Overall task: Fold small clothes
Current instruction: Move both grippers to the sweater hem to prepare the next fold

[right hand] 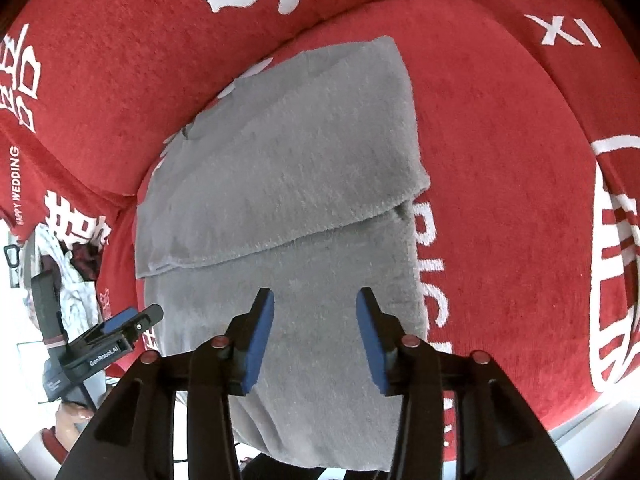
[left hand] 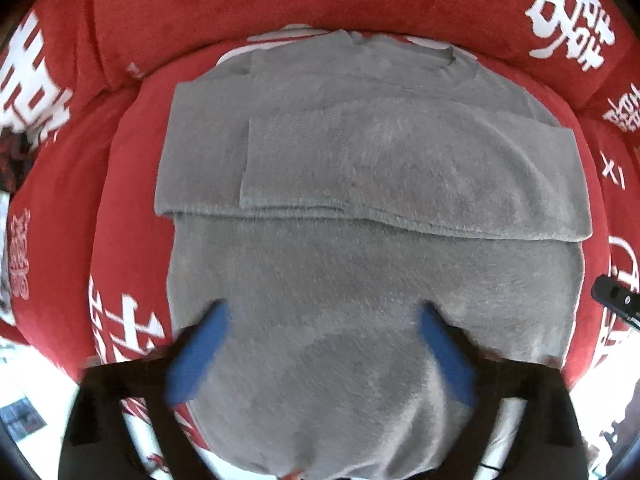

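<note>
Left wrist view: the left gripper (left hand: 320,344) hangs over the near half of a grey sweater (left hand: 360,168) lying flat on a red sofa cover (left hand: 224,4) printed with white characters. Its jaws stand spread wide, with fabric below them but nothing pinched. Both sleeves are already laid across the chest, one over the other, so the sleeve folds look finished and the bottom-up fold appears to be next. That calls for gripping the hem, which hangs off the near edge, and carrying it toward the collar. The knit is fuzzy and thick-looking, lying smooth.

Right wrist view: the right gripper (right hand: 316,332) hovers above the same sweater's lower right part, jaws partly spread and empty. The folded sleeve edge runs across just beyond them. The left gripper shows at the sweater's far side, low left, beside a heap of other clothes (right hand: 74,280).
</note>
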`<state>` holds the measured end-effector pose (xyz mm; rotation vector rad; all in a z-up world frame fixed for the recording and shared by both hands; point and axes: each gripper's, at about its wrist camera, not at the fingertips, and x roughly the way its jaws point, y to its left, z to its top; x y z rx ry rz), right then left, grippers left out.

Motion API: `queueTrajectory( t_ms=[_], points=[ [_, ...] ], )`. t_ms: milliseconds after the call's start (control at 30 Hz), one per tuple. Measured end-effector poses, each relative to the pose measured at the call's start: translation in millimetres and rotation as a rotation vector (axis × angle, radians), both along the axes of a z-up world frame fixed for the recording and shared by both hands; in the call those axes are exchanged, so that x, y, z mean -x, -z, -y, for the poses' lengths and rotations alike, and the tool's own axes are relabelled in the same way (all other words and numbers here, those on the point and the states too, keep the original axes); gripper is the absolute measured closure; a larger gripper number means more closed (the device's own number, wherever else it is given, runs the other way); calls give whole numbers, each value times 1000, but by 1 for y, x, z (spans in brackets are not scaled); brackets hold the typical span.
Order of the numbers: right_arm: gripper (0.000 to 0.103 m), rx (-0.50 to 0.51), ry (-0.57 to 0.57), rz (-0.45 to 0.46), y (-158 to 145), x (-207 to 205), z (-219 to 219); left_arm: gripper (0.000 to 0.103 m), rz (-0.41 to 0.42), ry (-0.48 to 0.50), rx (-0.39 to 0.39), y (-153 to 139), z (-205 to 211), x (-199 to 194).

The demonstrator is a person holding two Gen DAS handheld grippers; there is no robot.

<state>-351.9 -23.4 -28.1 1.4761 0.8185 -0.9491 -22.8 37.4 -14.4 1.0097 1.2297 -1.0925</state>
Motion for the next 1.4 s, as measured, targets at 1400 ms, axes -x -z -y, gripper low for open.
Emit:
queueTrajectory(
  t_ms=[1400],
  points=[
    [43,-248,-95,-53,91,2,-225,0,-236,-99,-217,60,-192,-77]
  ],
)
